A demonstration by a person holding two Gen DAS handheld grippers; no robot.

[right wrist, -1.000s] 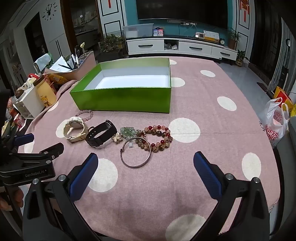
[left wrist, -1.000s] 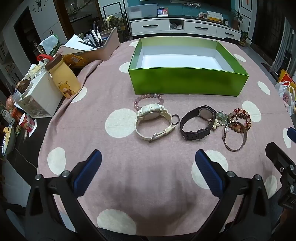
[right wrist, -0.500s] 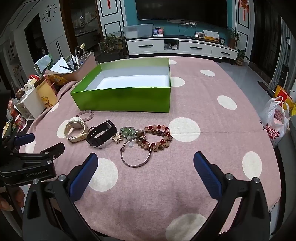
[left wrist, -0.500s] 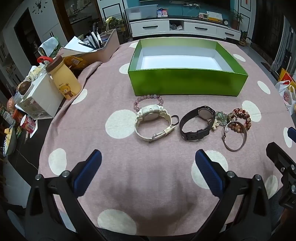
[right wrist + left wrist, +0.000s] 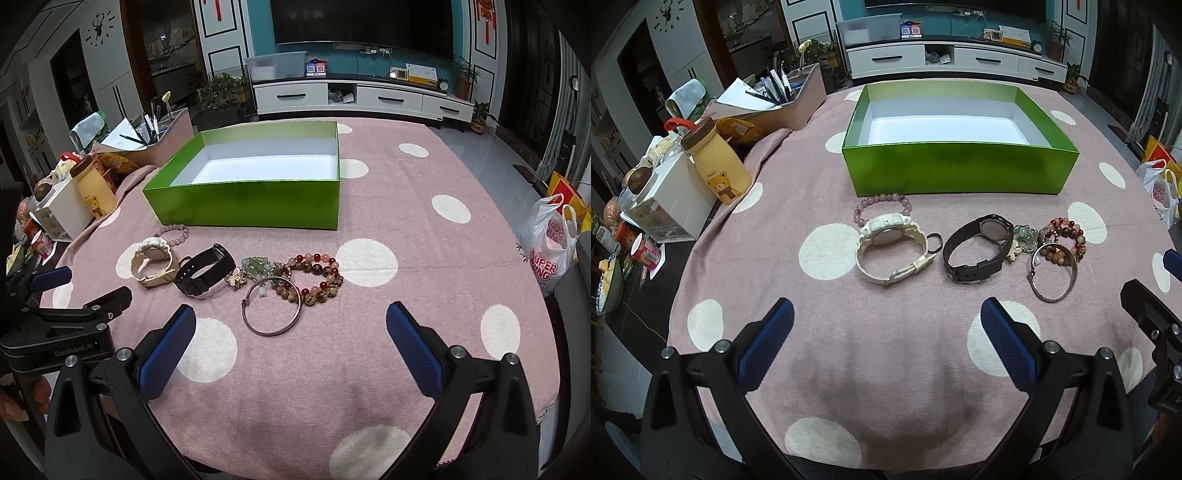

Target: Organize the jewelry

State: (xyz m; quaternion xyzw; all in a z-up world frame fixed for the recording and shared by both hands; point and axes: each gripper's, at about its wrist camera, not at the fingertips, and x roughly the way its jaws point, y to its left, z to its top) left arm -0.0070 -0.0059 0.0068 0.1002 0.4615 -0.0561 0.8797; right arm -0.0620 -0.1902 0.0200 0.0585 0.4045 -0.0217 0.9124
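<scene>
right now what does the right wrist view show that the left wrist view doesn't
Only the right wrist view shows the dark television on the teal wall, and a hand under the left gripper's body. Only the left wrist view shows the bowl of food at the far left edge. Both show the empty green box, the white watch, the black watch, the silver bangle, the beaded bracelets, the yellow bear bottle and the polka-dot tablecloth. Both grippers have open jaws, holding nothing.
</scene>
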